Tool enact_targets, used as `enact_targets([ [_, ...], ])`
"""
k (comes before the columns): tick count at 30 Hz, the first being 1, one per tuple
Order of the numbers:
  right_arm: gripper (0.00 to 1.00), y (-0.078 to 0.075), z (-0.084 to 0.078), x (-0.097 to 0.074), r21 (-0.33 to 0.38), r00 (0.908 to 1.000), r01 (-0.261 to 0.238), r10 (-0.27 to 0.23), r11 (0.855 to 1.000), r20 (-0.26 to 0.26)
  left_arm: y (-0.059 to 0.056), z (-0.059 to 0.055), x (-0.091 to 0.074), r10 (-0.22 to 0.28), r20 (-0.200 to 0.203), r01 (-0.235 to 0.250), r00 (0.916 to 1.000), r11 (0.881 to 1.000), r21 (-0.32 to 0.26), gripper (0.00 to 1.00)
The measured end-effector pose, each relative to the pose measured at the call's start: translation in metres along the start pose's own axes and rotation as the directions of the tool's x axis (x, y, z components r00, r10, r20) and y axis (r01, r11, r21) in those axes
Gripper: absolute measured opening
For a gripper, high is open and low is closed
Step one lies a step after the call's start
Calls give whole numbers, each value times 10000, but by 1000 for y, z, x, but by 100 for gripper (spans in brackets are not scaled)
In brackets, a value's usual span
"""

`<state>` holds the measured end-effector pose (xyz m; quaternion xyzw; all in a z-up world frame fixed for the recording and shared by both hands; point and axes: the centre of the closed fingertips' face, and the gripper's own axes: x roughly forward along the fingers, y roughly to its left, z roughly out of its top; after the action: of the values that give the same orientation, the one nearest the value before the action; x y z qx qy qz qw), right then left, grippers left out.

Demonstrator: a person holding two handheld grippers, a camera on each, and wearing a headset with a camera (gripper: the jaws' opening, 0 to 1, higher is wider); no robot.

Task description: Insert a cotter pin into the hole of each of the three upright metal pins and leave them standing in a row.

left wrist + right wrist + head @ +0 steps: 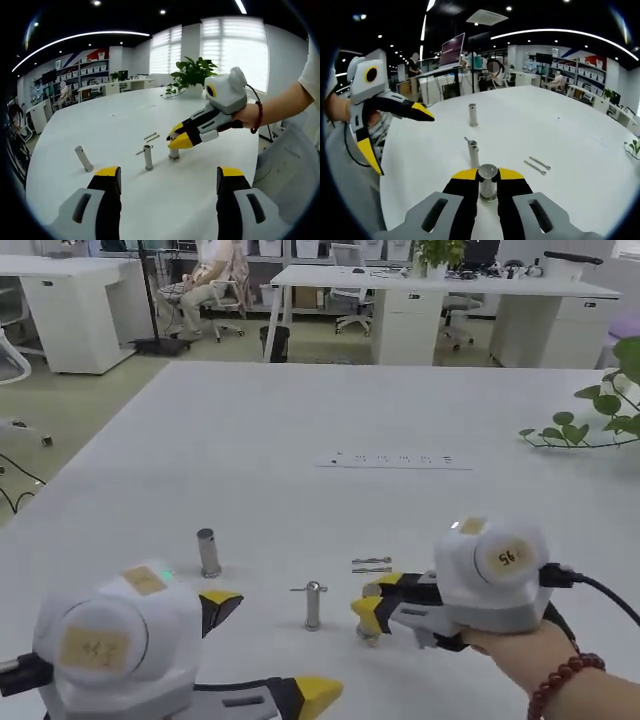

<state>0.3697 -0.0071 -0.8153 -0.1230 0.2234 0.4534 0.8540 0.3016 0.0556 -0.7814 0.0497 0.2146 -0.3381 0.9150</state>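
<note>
At the table's (300, 420) near edge our left gripper (272, 648) hangs partly cut off, jaws wide and empty. The right gripper (372, 602) clamps one metal pin (488, 182), hiding its sides. Beyond stand a second pin (313, 605), its cotter pin (300, 589) barely legible, and a third pin (208, 552). Loose cotter pins (371, 564) lie beyond.

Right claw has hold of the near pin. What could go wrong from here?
1. The right claw is shut on the near pin; a twist could tip it into the middle pin close by.
2. The two loose cotter pins lie flat on the table; being thin, they may slip from the open left claw.
</note>
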Motion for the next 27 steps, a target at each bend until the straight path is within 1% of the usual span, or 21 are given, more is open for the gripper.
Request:
enact_targets([
  [2,14,4,-2,0,-20,9996,-280,280,9996,19,0,-1,0,0,-13,0,10000,10000,-6,77],
  [8,14,14,-7,0,-271,9977,-675,675,9974,-9,-2,-2,0,-28,-48,28,10000,10000,-25,77],
  [14,14,18,-8,1,-298,9967,-803,805,9963,68,-2,0,0,-28,54,28,10000,10000,55,76],
  [20,14,19,-9,1,-417,9956,-913,920,9950,150,-2,-3,1,-47,-53,47,10000,10000,41,76],
  [22,15,20,-9,0,-248,9950,-960,966,9951,242,-3,-3,1,-57,-79,57,10000,10000,82,76],
  [27,15,21,-8,1,-90,9932,-1127,1129,9936,294,-3,-4,1,-36,-135,37,9999,10000,64,78],
])
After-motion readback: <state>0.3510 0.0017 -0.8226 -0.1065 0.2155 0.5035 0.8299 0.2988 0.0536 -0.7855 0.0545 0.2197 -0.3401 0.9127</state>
